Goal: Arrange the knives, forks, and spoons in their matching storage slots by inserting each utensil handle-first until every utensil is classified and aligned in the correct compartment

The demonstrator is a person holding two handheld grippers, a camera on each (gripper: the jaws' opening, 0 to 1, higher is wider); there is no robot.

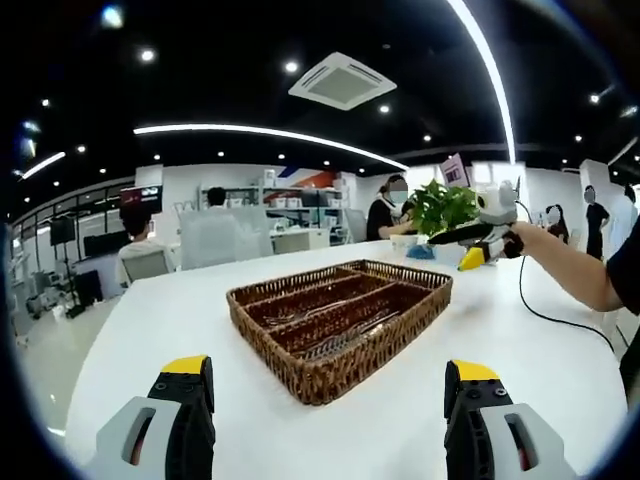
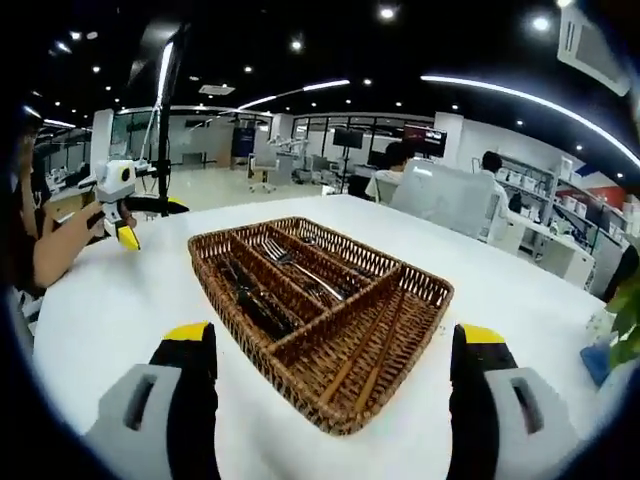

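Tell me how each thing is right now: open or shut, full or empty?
left gripper: open, fingers wide apart, holding nothing.
right gripper: open, fingers wide apart, holding nothing.
wicker tray: sitting flat on the white table, with compartments.
utensils: lying inside the tray's long compartments.
short end compartment: holds thin brown sticks.

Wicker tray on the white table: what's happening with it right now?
A person holds a gripper in each hand, both open and empty, above the white table. The left gripper and right gripper face the brown woven wicker cutlery tray. Metal utensils already lie in its long compartments; nothing is being grasped.
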